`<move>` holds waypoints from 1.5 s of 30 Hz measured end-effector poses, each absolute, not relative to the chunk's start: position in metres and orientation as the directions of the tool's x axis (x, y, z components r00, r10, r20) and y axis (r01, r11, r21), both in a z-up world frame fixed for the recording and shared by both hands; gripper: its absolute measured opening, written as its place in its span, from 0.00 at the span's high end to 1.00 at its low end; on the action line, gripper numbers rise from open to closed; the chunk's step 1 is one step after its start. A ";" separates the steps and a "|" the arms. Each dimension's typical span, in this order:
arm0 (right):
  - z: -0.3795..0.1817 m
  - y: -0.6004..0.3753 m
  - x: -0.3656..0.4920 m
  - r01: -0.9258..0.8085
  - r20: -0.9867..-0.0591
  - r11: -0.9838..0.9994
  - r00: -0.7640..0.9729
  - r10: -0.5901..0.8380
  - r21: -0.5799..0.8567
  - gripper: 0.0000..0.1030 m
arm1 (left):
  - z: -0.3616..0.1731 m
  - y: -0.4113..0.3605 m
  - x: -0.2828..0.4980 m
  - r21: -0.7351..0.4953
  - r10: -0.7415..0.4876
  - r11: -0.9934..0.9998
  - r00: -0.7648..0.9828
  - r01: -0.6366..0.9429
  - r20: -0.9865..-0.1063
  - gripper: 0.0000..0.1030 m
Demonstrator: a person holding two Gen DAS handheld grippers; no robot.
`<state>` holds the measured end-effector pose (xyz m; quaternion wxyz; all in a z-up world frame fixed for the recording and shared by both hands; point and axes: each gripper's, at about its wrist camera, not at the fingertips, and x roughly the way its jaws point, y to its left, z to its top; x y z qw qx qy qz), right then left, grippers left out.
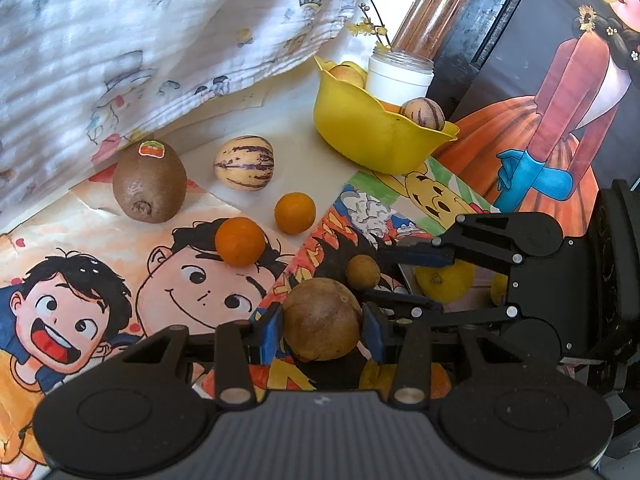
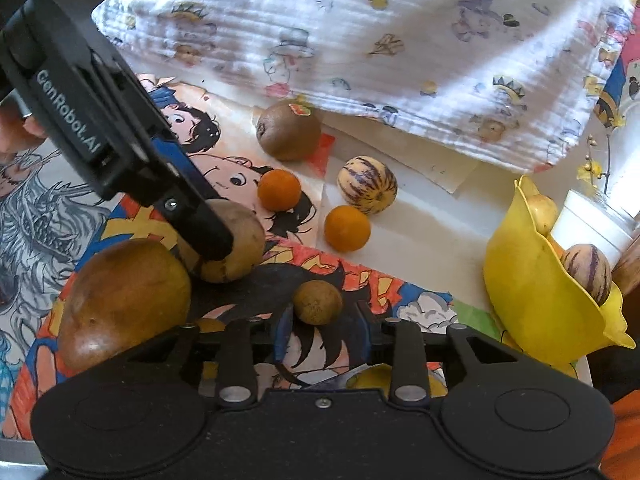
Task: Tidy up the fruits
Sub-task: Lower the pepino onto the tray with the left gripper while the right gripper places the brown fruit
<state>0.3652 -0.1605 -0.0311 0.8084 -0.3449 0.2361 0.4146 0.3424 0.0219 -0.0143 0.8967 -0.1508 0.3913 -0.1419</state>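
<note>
In the left wrist view, your left tool (image 1: 324, 332) is pinching the large brown fruit (image 1: 322, 320). Both blue pads (image 1: 272, 332) sit against its sides, low at 6 o'clock in the picture. The fruit is nearly round, so its axis should not matter to the carry. The yellow bowl (image 1: 376, 140), already holding fruit, stands on the table at about 12 to 1 o'clock from that tool, well apart. A small brown fruit (image 1: 362, 272) and your right tool (image 1: 380, 276) lie on that line. Judge your path over or around them.

In the right wrist view, the small brown fruit sits at 12 o'clock, between the right tool's fingertips. The fingers stand a little spread, and a gap shows on the fruit's right side, so I read no pinch there yet. From this tool the bowl lies at about 3 o'clock. The right hand looks the nearer one to it. The left tool and its fruit are at 10 o'clock, just beside.
</note>
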 end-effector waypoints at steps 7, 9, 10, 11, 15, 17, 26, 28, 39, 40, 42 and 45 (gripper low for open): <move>-0.033 -0.161 0.370 -0.850 -0.670 0.423 0.514 0.536 -0.314 0.69 | -0.015 0.022 0.342 -0.382 -0.373 0.914 0.653 0.136 -0.659 0.55; -0.033 -0.161 0.369 -0.853 -0.669 0.421 0.509 0.542 -0.307 0.71 | -0.014 0.022 0.342 -0.382 -0.372 0.914 0.655 0.136 -0.658 0.55; -0.034 -0.161 0.369 -0.853 -0.667 0.421 0.510 0.543 -0.309 0.71 | -0.014 0.022 0.342 -0.382 -0.372 0.914 0.655 0.136 -0.658 0.55; -0.034 -0.161 0.368 -0.852 -0.666 0.422 0.510 0.544 -0.308 0.71 | -0.014 0.022 0.341 -0.381 -0.372 0.914 0.655 0.136 -0.658 0.55; -0.032 -0.164 0.362 -0.839 -0.647 0.440 0.534 0.545 -0.321 0.71 | -0.013 0.023 0.340 -0.385 -0.372 0.913 0.659 0.134 -0.654 0.56; -0.029 -0.166 0.355 -0.827 -0.630 0.456 0.553 0.546 -0.330 0.71 | -0.012 0.024 0.337 -0.387 -0.371 0.913 0.662 0.131 -0.651 0.56; -0.003 -0.186 0.316 -0.778 -0.548 0.548 0.616 0.566 -0.309 0.71 | 0.001 0.021 0.318 -0.397 -0.374 0.907 0.699 0.140 -0.610 0.56; 0.002 -0.196 0.306 -0.765 -0.533 0.566 0.631 0.563 -0.308 0.71 | 0.007 0.017 0.313 -0.391 -0.370 0.909 0.713 0.146 -0.595 0.56; 0.015 -0.256 0.271 -0.684 -0.516 0.665 0.702 0.490 -0.300 0.71 | 0.028 -0.025 0.299 -0.401 -0.417 0.892 0.728 0.210 -0.545 0.56; 0.014 -0.262 0.270 -0.674 -0.519 0.676 0.709 0.478 -0.298 0.71 | 0.028 -0.030 0.299 -0.401 -0.421 0.890 0.726 0.216 -0.544 0.56; 0.009 -0.275 0.267 -0.651 -0.522 0.703 0.721 0.455 -0.286 0.71 | 0.026 -0.041 0.298 -0.402 -0.429 0.887 0.723 0.226 -0.541 0.56; 0.001 -0.292 0.266 -0.616 -0.531 0.740 0.737 0.419 -0.270 0.71 | 0.021 -0.057 0.296 -0.391 -0.437 0.887 0.717 0.243 -0.544 0.56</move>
